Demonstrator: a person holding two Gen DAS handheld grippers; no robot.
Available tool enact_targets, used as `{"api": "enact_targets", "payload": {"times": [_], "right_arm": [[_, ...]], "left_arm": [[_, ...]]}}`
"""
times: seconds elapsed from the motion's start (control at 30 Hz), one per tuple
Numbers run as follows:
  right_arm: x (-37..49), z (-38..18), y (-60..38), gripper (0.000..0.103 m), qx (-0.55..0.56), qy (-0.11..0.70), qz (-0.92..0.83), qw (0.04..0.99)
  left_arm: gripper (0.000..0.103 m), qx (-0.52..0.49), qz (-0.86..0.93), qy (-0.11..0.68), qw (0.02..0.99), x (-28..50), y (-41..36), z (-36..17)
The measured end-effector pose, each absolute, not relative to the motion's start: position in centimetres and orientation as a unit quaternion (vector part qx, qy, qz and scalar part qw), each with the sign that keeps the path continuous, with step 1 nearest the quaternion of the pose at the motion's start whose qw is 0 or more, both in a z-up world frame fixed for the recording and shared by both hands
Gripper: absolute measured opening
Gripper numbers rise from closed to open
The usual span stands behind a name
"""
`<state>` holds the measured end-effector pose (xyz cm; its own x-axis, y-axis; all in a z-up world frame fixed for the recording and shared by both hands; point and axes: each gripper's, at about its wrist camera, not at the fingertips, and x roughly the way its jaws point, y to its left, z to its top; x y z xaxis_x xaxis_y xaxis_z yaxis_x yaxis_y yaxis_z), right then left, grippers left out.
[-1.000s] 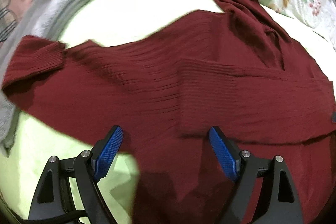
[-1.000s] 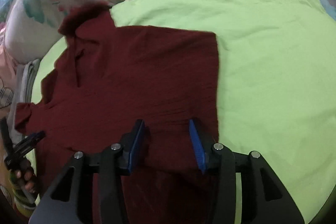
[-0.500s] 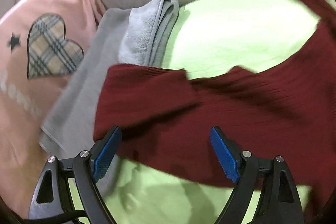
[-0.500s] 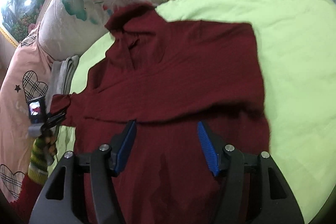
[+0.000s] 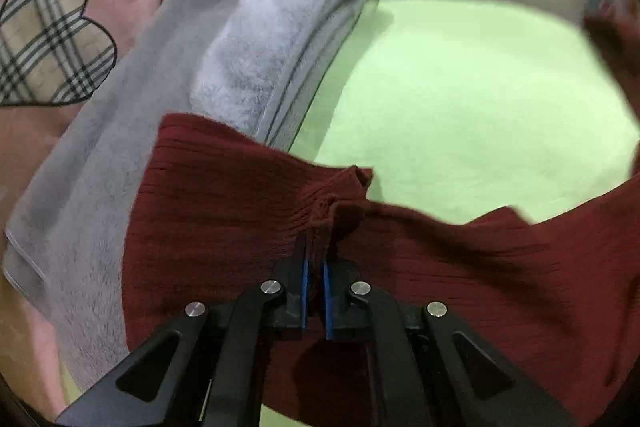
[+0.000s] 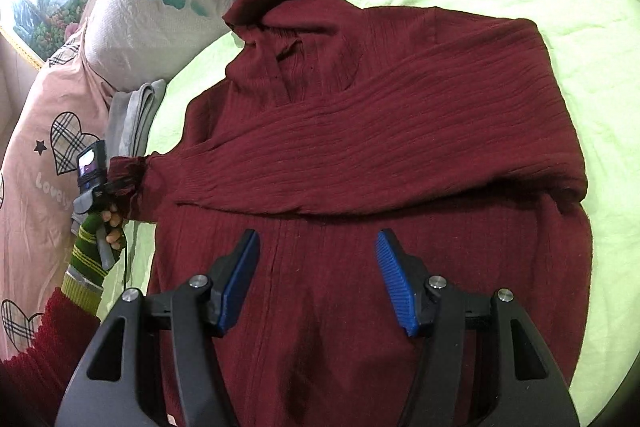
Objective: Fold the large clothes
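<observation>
The maroon sweater (image 6: 360, 155) lies spread on the green bedsheet (image 6: 580, 27). The left gripper (image 5: 315, 259) pinches its sleeve cuff (image 5: 224, 195) beside a grey towel (image 5: 256, 59); the right gripper (image 6: 318, 279) hovers above, jaws wide.

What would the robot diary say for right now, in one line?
step: fold sleeve | left tongs: shut on maroon sweater cuff | right tongs: open, above sweater body | surface: green sheet
</observation>
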<state>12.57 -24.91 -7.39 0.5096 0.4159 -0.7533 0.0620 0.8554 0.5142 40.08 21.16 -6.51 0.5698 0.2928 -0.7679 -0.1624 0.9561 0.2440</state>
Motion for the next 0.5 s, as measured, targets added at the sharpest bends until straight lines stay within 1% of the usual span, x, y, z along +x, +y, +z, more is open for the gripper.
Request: {"api": "enact_targets", "payload": {"times": [0.17, 0.27, 0.33, 0.5], "right_arm": [[12.2, -7.3, -25.2, 0.061, 0.253, 0.479, 0.103, 0.834], [11.9, -7.1, -25.2, 0.061, 0.256, 0.475, 0.104, 0.835], [11.7, -6.9, -25.2, 0.061, 0.258, 0.472, 0.104, 0.836], [11.0, -6.5, -25.8, 0.061, 0.263, 0.462, 0.094, 0.842]], "left_arm": [[0.003, 0.004, 0.048, 0.404, 0.913, 36.0, 19.3, -3.0], [0.003, -0.026, -0.011, 0.380, 0.924, 33.2, 16.1, -0.5], [0.003, -0.037, -0.047, 0.372, 0.926, 31.9, 13.7, 0.7], [0.003, -0.048, -0.158, 0.369, 0.915, 28.9, 4.2, 1.8]]}}
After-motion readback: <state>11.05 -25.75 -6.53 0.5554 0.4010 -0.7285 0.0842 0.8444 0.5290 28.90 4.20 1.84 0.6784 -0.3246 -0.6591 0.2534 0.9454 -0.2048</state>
